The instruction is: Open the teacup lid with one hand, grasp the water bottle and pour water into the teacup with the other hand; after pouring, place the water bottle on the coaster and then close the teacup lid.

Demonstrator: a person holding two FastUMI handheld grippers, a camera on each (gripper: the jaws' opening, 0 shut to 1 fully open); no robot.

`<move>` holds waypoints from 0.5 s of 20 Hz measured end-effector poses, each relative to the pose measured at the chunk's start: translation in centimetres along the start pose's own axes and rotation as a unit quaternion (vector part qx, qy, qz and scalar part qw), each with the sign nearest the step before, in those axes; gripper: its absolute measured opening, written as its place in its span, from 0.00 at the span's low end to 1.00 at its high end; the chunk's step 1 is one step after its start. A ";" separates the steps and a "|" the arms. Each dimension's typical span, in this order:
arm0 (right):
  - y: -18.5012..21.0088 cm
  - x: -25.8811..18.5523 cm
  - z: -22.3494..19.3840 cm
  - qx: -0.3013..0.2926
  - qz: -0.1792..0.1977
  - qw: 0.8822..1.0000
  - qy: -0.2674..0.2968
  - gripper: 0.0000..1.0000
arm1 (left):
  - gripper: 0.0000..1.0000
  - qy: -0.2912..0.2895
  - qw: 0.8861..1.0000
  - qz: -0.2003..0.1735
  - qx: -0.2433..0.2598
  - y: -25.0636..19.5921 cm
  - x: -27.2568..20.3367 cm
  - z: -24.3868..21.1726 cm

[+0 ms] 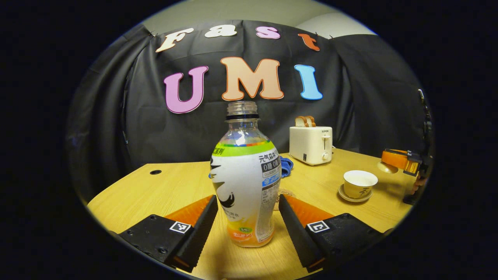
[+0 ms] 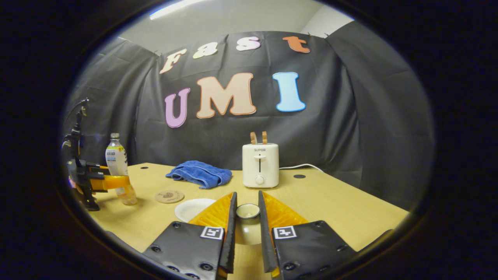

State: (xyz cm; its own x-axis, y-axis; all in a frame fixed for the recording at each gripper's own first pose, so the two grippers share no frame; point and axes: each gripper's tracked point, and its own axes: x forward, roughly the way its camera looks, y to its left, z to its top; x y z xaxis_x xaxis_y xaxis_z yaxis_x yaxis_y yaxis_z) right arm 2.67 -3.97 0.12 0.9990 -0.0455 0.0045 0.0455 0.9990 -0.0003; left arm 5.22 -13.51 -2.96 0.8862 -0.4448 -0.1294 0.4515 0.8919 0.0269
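Two grippers busy: left gripper wide, straddling uncapped water bottle on desk, not touching. Thin slick plastic w/ little liquid, so probably light & tippy; grab mid-label. Right gripper narrow, holding teacup lid; ceramic, fragile.

My right gripper has its fingers closed on the lid. Past it on the tabletop sit the cup, coaster, towel and toaster. Far left, my left gripper flanks the bottle.
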 end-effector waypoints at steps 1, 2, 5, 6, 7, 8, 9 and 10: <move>-0.2 0.0 0.1 0.000 -0.001 1.000 0.000 0.33 | 0.91 -0.001 1.000 0.009 0.002 0.2 0.4 0.1; -0.3 -0.1 0.1 0.000 -0.002 1.000 0.000 0.34 | 0.88 -0.005 1.000 0.014 0.004 0.3 0.6 0.4; -0.7 -0.1 0.1 0.000 -0.006 1.000 0.000 0.33 | 0.67 0.003 0.999 0.031 0.014 0.3 1.3 0.0; -0.8 -0.1 0.0 0.000 -0.007 1.000 0.001 0.33 | 0.66 0.006 0.999 0.046 0.022 0.6 1.2 0.0; -0.9 -0.1 0.1 0.000 -0.009 1.000 0.001 0.33 | 0.63 0.007 0.998 0.057 0.035 0.6 1.3 0.1; -1.1 -0.1 0.1 -0.001 -0.011 1.000 0.000 0.33 | 0.62 0.009 0.996 0.069 0.053 0.6 1.4 0.2; -1.3 -0.1 0.1 -0.001 -0.013 1.000 0.000 0.33 | 0.59 0.014 0.992 0.088 0.084 0.8 1.5 0.2; -1.5 -0.1 0.1 -0.001 -0.015 1.000 0.000 0.34 | 0.57 0.025 0.987 0.107 0.114 1.4 1.5 -0.1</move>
State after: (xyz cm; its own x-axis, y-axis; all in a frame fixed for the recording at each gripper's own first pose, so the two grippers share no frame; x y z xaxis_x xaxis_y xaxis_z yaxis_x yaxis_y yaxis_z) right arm 2.53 -5.46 0.24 0.9971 -0.0754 0.0050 0.0754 0.9972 -0.0016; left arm 7.20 -12.96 -3.24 0.9602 -0.2381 -0.1459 0.2710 0.9206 0.2812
